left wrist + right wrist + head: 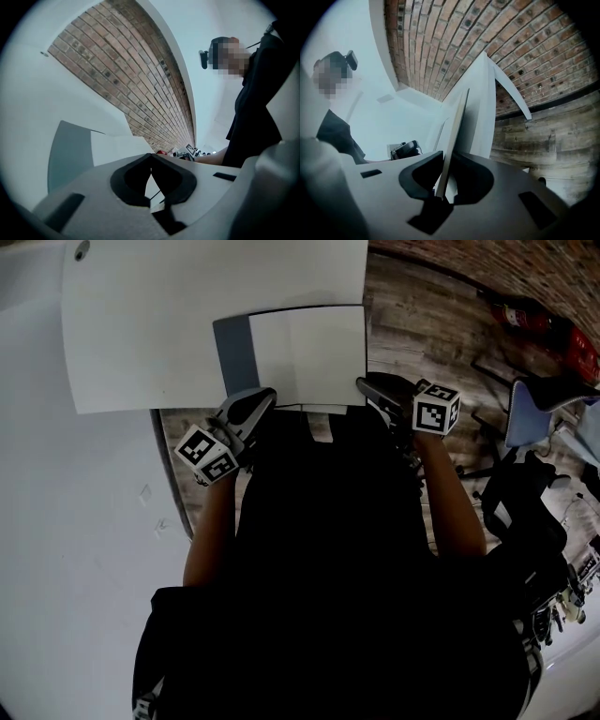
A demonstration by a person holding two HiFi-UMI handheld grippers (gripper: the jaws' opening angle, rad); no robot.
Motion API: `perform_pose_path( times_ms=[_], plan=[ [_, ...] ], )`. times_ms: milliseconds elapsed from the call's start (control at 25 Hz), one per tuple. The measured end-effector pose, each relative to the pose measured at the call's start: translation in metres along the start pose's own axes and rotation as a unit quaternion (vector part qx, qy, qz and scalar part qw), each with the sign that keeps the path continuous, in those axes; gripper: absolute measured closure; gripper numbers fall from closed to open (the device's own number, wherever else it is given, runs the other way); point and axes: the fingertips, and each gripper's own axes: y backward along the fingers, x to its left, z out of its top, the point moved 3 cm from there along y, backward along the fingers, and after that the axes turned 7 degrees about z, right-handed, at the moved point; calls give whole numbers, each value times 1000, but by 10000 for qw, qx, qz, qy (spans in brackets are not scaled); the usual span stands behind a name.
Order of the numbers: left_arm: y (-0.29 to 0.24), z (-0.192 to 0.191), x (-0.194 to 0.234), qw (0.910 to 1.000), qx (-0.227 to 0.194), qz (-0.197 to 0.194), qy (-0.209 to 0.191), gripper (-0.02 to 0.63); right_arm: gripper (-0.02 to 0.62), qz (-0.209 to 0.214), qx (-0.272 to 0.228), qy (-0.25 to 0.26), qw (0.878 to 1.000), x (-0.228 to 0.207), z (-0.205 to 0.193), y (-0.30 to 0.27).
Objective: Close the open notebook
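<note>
1. Your right gripper [449, 157] has its jaws closed down to a narrow slit on a thin, stiff sheet [457, 126] of the notebook [309, 352]. The sheet runs edge-on between the pads and up out of them. It may be the cover or a page; the right gripper view is too dim to say which.
2. Your left gripper [151, 155] has its jaws together, tips touching, with nothing held. Only a sliver of white paper shows through the small gap below the tips.
3. In the head view the right gripper [370, 390] sits at the notebook's near right corner. The left gripper [262, 399] is just beside the near left corner, by the grey cover.
4. The notebook lies open at the near edge of the white table [169, 324]. Its grey cover [234, 352] shows on the left and white pages fill the rest. In the left gripper view the same grey cover [70, 154] stands beside a white page [117, 150].
5. A marker cube [208, 454] sits on your left gripper and another [436, 409] on your right, both nearer to you than the notebook.
6. Past the table there is a wooden floor [422, 324] and a brick wall [140, 84]. A chair [539, 399] stands on the floor, well apart from the table on your right.
</note>
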Motion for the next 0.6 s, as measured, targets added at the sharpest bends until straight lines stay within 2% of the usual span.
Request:
perform_pose_path(
  times_ms=[160, 360, 600],
  plan=[
    [8, 10, 0, 9998, -184, -65, -66, 589, 531, -131, 138, 257, 9995, 24, 9, -1],
    [32, 33, 22, 9982, -573, 118, -152, 589, 528, -477, 464, 553, 9963, 54, 19, -11],
    [71, 56, 51, 9943, -985, 333, -224, 589, 512, -742, 1031, 1137, 9854, 98, 30, -40]
  ],
)
